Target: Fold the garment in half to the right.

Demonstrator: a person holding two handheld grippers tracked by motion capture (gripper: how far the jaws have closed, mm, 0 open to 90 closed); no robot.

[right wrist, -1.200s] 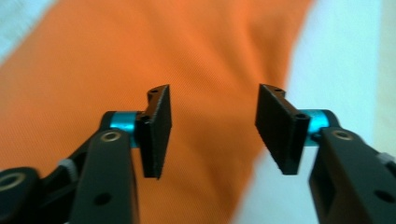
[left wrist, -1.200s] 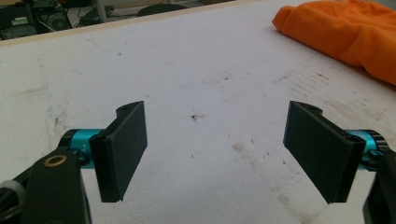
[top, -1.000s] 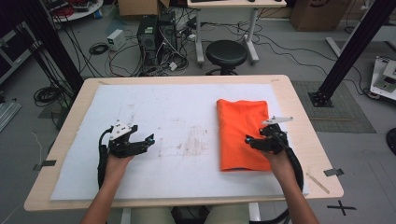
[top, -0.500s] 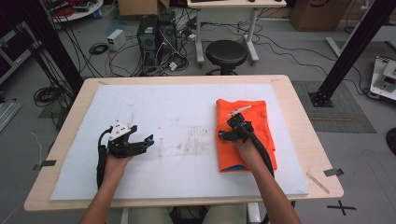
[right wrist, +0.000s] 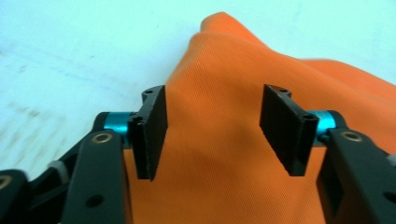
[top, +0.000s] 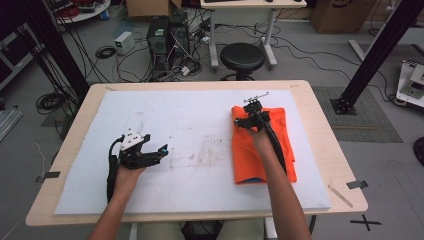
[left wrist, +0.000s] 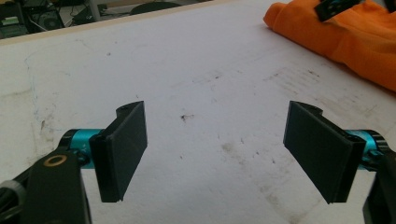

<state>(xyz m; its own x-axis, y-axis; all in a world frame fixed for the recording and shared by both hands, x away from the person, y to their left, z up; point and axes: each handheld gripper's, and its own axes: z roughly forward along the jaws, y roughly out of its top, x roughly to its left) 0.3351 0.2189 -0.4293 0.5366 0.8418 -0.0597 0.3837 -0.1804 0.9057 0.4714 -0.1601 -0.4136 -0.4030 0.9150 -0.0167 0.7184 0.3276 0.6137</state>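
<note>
An orange folded cloth [top: 243, 155] lies on the right half of the white mat [top: 200, 115]. My right gripper [top: 248, 116] hovers low over the cloth's far left corner. In the right gripper view its jaws [right wrist: 212, 126] stand apart and have just been closing, with a raised fold of the cloth [right wrist: 215, 70] between them; the pads do not visibly press on it. My left gripper [top: 161, 150] rests on the left part of the mat, wide open [left wrist: 215, 144] with only bare mat between its fingers. From the left gripper view the cloth [left wrist: 355, 32] lies at the upper right.
The mat covers most of the wooden table [top: 325, 115] and carries faint stains at its middle. A black stool [top: 242, 57], a computer tower and cables stand on the floor beyond the far edge. A strip of tape [top: 356, 184] marks the table's right front corner.
The right hand has travelled from the cloth's near right edge across it to its far left corner, and its jaws have narrowed. The left gripper stays put.
</note>
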